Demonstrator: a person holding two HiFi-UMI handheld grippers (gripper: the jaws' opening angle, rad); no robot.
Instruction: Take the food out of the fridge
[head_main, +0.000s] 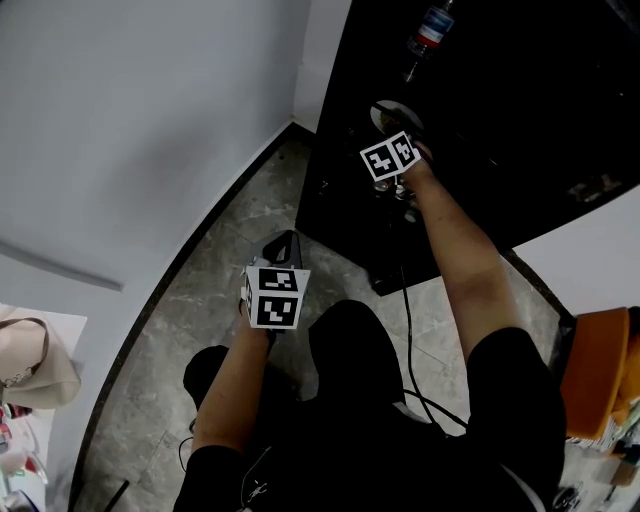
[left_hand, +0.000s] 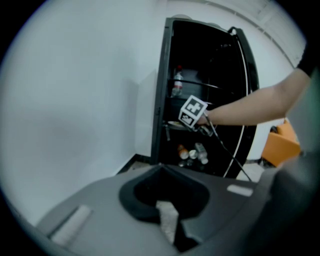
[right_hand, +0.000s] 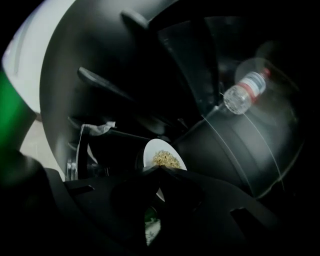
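The left tool (head_main: 284, 243) hung low over the floor (head_main: 190, 330), close to the person, its jaws together with nothing between them. Farther out, the right tool (right_hand: 159, 169) reached into the dark fridge (head_main: 520, 120) — its jaws drawn almost together, clamped on the near rim of a white plate (right_hand: 151, 150). The food (right_hand: 165, 159), a small yellowish heap, lay on that plate inside the fridge. Beyond it, higher up, stood a clear bottle (right_hand: 245, 93) with a label.
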